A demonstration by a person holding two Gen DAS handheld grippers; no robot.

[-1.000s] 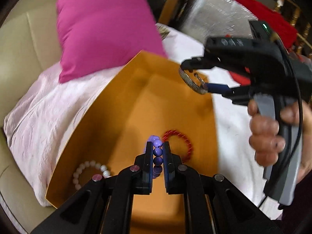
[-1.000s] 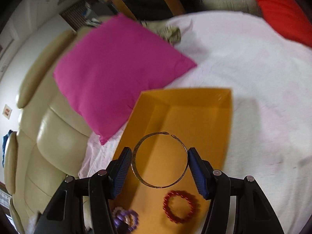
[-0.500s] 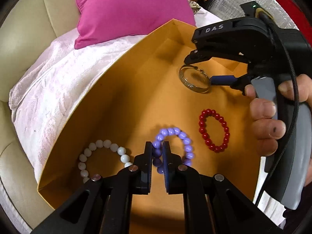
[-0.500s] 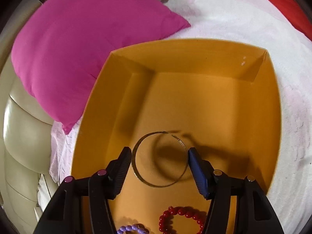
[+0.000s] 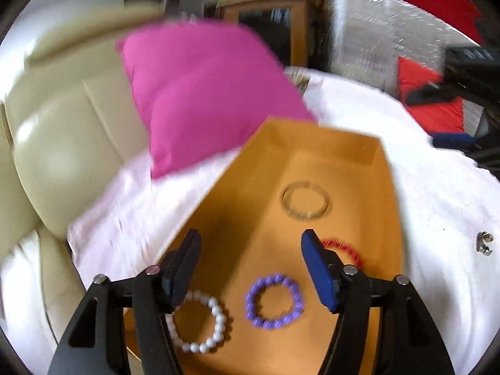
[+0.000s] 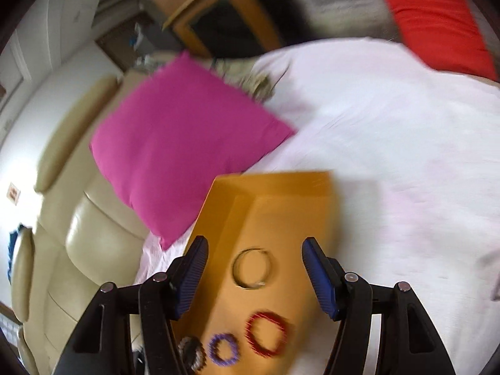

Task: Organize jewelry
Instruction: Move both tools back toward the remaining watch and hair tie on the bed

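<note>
An orange tray (image 5: 328, 156) lies on a white sheet and holds the jewelry. Inside it lie a white pearl bracelet (image 5: 200, 325), a purple bead bracelet (image 5: 275, 301), a red bead bracelet (image 5: 343, 250) and a thin metal bangle (image 5: 304, 200). My left gripper (image 5: 250, 265) hovers above the tray's near end, its jaws opening, with nothing between them. My right gripper (image 6: 253, 275) is open above the tray (image 6: 281, 206). The bangle (image 6: 251, 268) lies flat below it, free of the pads. The right wrist view also shows the red bracelet (image 6: 265, 332) and the purple bracelet (image 6: 223, 348).
A pink pillow (image 5: 200, 93) leans on the cream headboard (image 5: 62, 143) just left of the tray. A red pillow (image 6: 437, 25) sits far right. A small metal piece (image 5: 484, 243) lies on the white sheet (image 6: 390, 125) right of the tray.
The left gripper let go of the purple bracelet and opened wide. The right gripper released the bangle, which now lies in the tray. Both grippers pulled back from the tray.
</note>
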